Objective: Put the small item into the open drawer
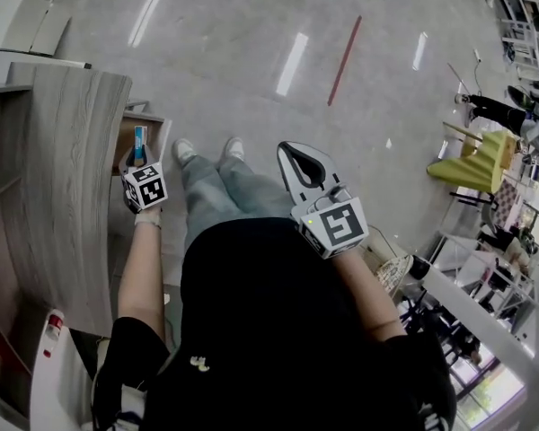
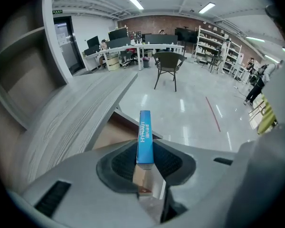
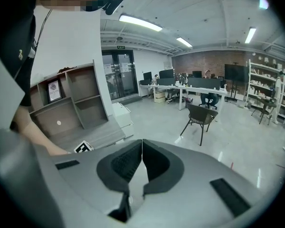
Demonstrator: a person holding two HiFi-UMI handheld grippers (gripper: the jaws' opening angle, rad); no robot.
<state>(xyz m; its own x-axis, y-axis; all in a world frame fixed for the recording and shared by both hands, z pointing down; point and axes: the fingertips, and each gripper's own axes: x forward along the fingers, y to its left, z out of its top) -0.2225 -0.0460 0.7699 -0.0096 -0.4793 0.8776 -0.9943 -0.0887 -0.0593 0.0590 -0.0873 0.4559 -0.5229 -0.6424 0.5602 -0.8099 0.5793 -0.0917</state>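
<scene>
Left gripper (image 2: 145, 161): jaws closed on the lower end of the slim blue rectangular box with white lettering (image 2: 145, 136). Only a short part of the box sits between the pads; most of it projects forward, unsupported.

Risk 1: with so small a hold, the box could pivot or slip out if the gripper is tilted or knocked, and fall to the floor instead of into the drawer.

Right gripper (image 3: 141, 161): jaws shut together, nothing between them. It is held apart at the person's right and poses no hazard.

The open wood-lined drawer (image 2: 111, 133) lies below and just ahead of the box, with its opening partly tucked under the grey wood-grain tabletop (image 2: 80, 113).

Risk 2: the opening looks narrow. If the box is released too near the front rim or too close to the tabletop edge, it may strike one of them and bounce clear.

Condition of the item: thin, flat-sided and rigid in appearance, light in my judgement. It is held on edge with its narrow printed face towards the camera. In the head view it stands over the drawer opening; its height above the opening cannot be determined.
</scene>
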